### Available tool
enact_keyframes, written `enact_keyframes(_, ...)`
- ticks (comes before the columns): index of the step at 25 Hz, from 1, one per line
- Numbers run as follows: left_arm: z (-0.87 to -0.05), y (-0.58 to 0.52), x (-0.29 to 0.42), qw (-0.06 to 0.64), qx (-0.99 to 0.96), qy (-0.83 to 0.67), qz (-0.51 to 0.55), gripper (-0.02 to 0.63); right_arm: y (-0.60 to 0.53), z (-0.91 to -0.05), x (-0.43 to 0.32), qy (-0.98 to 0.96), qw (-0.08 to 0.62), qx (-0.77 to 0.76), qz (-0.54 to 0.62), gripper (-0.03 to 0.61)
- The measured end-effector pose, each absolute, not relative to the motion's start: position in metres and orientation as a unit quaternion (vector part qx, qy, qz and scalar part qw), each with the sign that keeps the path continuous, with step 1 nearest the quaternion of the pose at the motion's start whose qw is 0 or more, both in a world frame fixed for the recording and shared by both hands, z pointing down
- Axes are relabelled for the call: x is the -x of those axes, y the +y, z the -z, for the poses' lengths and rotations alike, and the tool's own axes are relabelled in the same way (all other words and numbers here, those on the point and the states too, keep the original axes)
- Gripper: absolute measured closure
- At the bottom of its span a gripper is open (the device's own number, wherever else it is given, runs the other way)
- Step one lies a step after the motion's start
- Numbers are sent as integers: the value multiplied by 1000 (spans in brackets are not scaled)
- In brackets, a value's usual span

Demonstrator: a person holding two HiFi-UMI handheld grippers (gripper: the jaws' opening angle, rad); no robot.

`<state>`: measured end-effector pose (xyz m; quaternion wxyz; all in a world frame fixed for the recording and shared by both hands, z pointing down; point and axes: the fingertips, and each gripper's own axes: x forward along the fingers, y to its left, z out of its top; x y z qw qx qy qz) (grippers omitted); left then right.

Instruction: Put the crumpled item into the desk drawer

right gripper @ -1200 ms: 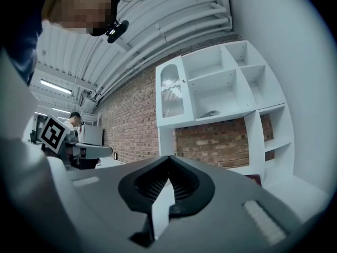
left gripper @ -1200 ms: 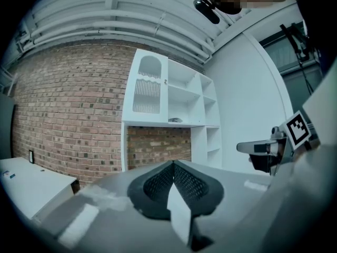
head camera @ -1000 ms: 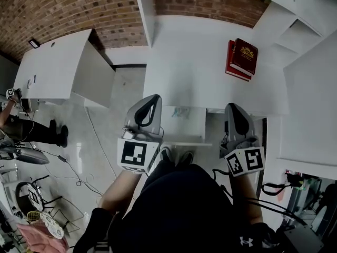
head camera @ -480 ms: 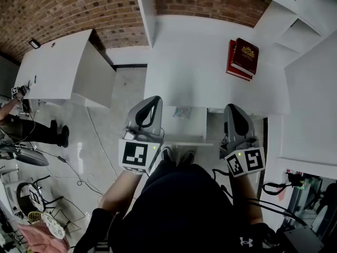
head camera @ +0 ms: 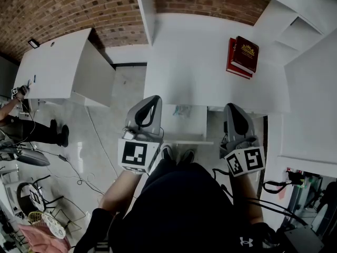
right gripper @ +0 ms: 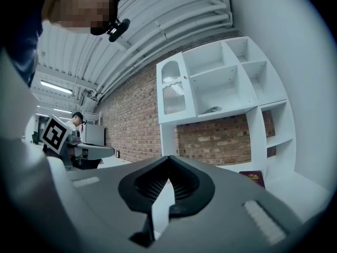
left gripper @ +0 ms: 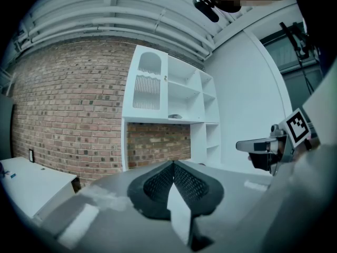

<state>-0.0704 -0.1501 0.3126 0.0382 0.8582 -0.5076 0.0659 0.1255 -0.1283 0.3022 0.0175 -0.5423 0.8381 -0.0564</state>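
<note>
Head view, looking down: white desk (head camera: pixel 200 73) across 12 o'clock, and below its near edge the drawer (head camera: pixel 184 129) stands pulled out. The crumpled item (head camera: pixel 182 110), small and pale bluish, lies in the drawer at its far end, just by the desk edge. Only this view shows drawer and item. Both grippers are held level on either side of the drawer, the item at about 9 o'clock from the right one's tips and apart from both. Red books (head camera: pixel 242 57) lie on the desk at 1 o'clock. A second white desk (head camera: pixel 52 67) stands at 10 o'clock.

Left gripper (left gripper: pixel 172 163), own view: jaws closed tip to tip, nothing between them. This view adds the shelf unit (left gripper: pixel 168 94) against the brick wall (left gripper: pixel 68 104), at 12 o'clock.

Right gripper (right gripper: pixel 168 157), own view: jaws meet at the tips, nothing held. The books show at 4 o'clock. Another person (right gripper: pixel 78 121) stands far off at 9 o'clock.
</note>
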Motion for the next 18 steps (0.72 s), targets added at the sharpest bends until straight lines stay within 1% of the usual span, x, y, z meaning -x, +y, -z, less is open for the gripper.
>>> enact_keyframes(4, -313, -148, 70, 47, -857, -510, -63, 611, -127, -303, -124, 839, 16, 540, 56, 577)
enact_keyframes(8, -316, -149, 71, 22, -862, -501, -73, 611, -127, -304, -123, 839, 16, 542, 57, 577)
enact_keyframes(12, -317, -149, 72, 49, -857, -509, -66, 611, -127, -305, -123, 838, 14, 542, 58, 577)
enact_keyframes(18, -319, -147, 72, 44, -859, -505, -69, 612, -124, -306, -120, 839, 11, 541, 59, 577)
